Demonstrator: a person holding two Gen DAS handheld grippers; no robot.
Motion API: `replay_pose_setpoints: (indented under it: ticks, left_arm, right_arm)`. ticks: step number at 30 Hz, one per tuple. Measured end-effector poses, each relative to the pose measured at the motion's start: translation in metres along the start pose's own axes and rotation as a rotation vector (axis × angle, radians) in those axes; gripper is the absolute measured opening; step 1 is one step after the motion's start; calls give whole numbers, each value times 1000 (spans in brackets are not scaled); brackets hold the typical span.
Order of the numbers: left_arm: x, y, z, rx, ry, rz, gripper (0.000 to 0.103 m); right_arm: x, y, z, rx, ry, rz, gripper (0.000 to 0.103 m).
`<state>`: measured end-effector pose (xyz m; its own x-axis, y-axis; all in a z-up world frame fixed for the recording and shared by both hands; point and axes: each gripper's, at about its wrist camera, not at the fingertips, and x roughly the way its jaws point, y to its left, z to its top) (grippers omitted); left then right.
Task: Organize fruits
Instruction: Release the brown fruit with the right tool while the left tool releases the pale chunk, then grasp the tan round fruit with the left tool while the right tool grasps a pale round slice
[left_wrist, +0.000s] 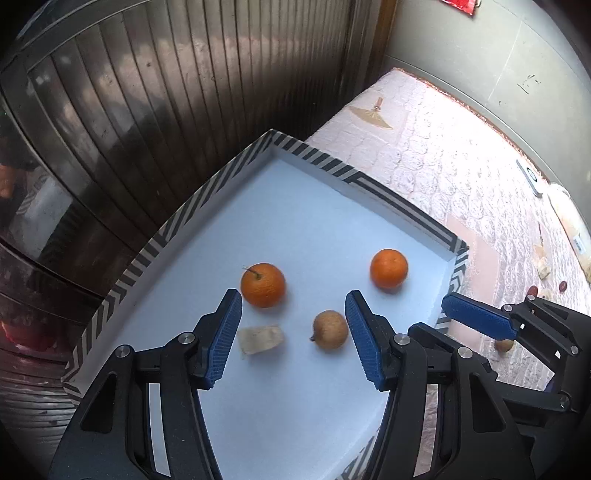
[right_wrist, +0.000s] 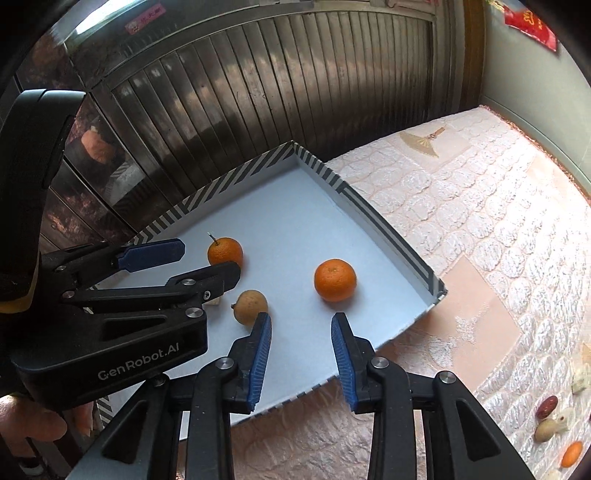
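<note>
A white tray with a striped rim (left_wrist: 207, 192) (right_wrist: 388, 225) holds two oranges, one with a stem (left_wrist: 263, 285) (right_wrist: 225, 252) and one without (left_wrist: 389, 268) (right_wrist: 335, 280), a brown longan (left_wrist: 330, 329) (right_wrist: 251, 307) and a pale wrapped piece (left_wrist: 260, 339). My left gripper (left_wrist: 293, 314) is open and empty, low over the tray, with the longan and the pale piece between its fingers. My right gripper (right_wrist: 301, 334) is open and empty over the tray's near edge, just short of the stemless orange; it also shows in the left wrist view (left_wrist: 476, 317).
The tray lies on a pink quilted bed cover (right_wrist: 461, 221). Loose fruits lie on the cover at the right: a red date (right_wrist: 546, 407), a pale fruit (right_wrist: 546, 432), a small orange one (right_wrist: 571, 454). A dark slatted wall (right_wrist: 258, 92) stands behind the tray.
</note>
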<state>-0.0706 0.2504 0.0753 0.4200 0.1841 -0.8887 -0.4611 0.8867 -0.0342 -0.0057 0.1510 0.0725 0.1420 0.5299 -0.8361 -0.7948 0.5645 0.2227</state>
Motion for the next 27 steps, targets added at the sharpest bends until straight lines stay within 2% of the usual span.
replay_pose_setpoints:
  ticks: [10, 18, 27]
  left_arm:
    - [-5, -74, 3, 145, -16, -80, 59]
    - [-3, -147, -2, 285, 3, -164, 59]
    - [6, -221, -24, 425, 51, -217, 59]
  right_arm:
    - [-45, -43, -37, 129, -51, -80, 33]
    - [-85, -100, -91, 296, -73, -169, 33]
    - [-121, -158, -152, 481, -76, -252, 33]
